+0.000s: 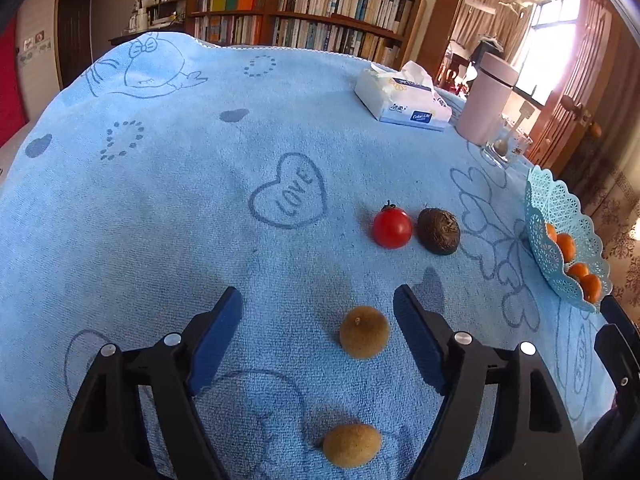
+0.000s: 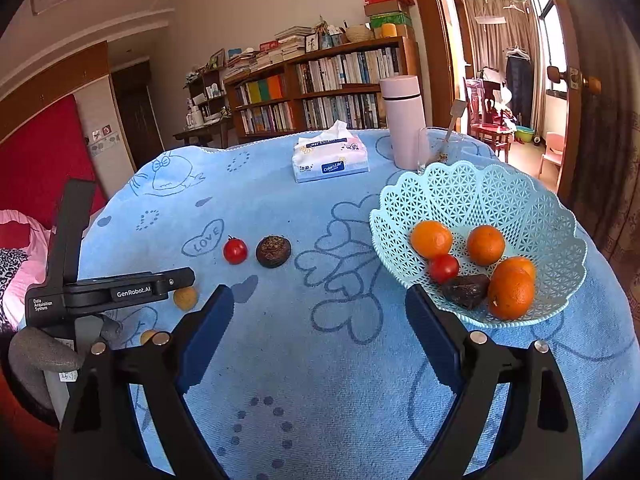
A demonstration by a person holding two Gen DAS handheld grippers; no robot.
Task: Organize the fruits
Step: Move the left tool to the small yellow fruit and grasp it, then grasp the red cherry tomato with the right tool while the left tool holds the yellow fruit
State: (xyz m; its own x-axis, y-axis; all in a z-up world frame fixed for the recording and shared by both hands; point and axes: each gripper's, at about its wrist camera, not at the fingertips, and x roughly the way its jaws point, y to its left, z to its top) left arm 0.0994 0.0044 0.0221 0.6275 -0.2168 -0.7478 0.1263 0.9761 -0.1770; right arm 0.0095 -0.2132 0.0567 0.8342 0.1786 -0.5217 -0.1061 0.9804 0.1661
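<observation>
Longan (image 1: 364, 332) between open left hand-held gripper (image 1: 318, 320) fingers | untouched

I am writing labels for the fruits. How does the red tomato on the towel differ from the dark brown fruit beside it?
The tomato is bright red, smooth and glossy; the dark brown fruit is dull and rough. The tomato keeps a small dark stem; the brown fruit shows none. Both are roundish, similar in size, lying outside the basket.

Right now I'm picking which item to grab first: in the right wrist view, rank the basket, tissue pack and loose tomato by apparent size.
1. basket, though nearest the camera
2. tissue pack
3. loose tomato
</observation>
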